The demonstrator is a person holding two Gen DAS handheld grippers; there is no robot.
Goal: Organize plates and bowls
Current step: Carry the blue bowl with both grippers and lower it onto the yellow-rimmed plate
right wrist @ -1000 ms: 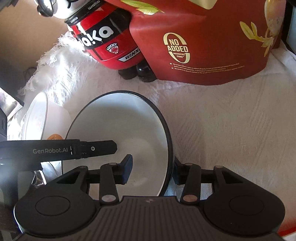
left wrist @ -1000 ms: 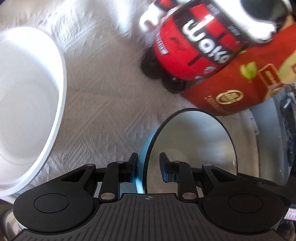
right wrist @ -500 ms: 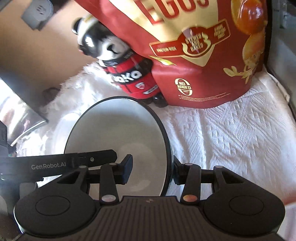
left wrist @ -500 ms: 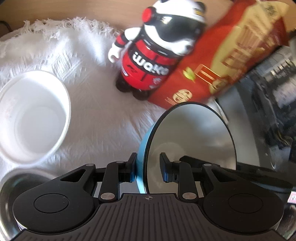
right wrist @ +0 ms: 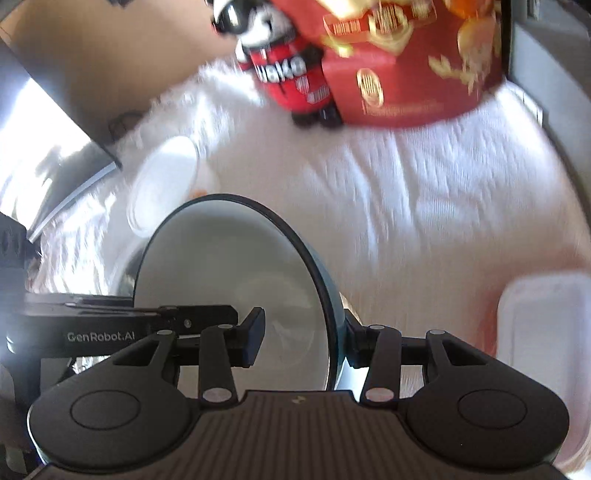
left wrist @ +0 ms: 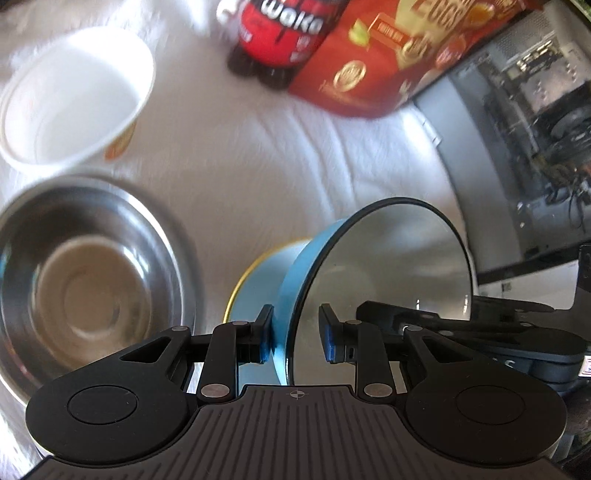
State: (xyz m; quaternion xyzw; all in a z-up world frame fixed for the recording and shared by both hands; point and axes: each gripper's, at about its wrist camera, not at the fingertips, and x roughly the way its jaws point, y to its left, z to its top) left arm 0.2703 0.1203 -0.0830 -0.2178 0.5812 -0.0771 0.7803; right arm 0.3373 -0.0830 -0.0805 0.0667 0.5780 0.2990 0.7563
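Observation:
A light-blue bowl [left wrist: 388, 266] with a white inside and a dark rim hangs tilted above the white cloth, held from two sides. My left gripper [left wrist: 295, 334] is shut on its left rim, one pad outside the wall and one inside. On the opposite rim my right gripper [right wrist: 303, 332] is shut the same way, with the bowl [right wrist: 229, 266] filling the middle of the right wrist view. A steel bowl [left wrist: 85, 280] sits below at the left. Behind it stands a white bowl [left wrist: 74, 103]. Each gripper's body shows in the other's view.
A red-and-black toy figure [left wrist: 280, 33] and a red food bag [left wrist: 388, 62] stand at the back of the cloth [left wrist: 295, 147]. A white lidded container [right wrist: 543, 332] lies at the right. A dark cabinet [left wrist: 535, 129] borders the right side.
Both grippers have risen and pulled back with the blue bowl between them. The steel bowl has come into the left wrist view and the white container into the right wrist view.

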